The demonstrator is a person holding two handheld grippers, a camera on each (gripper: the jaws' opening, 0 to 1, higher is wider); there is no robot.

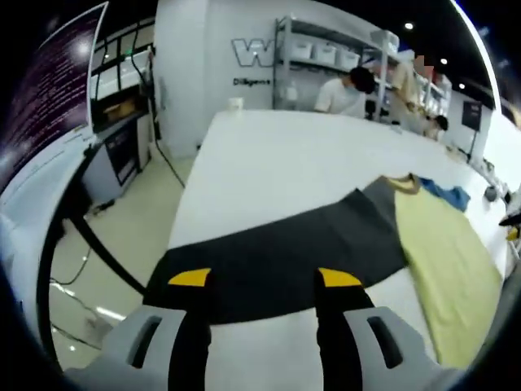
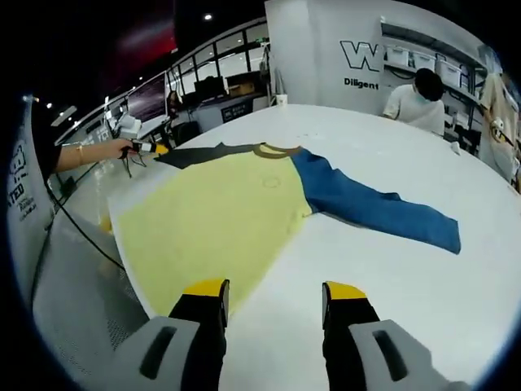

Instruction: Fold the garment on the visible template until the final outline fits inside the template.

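Garment: your yellow shirt with dark grey and blue sleeves (image 2: 236,212) lies fully spread on the white table (image 2: 391,269).
Progress: no fold made; all folds remain.
Left tool (image 1: 264,278): wide, empty, over the grey sleeve.
Right tool (image 2: 274,291): wide, empty, at the hem.

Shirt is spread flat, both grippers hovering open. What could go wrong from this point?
The dark sleeve reaches the table edge near the left gripper, so a pull could drag it off. The right gripper hovers beside the yellow body, so it may miss the hem. No template outline is discernible, so fit is hard to judge.
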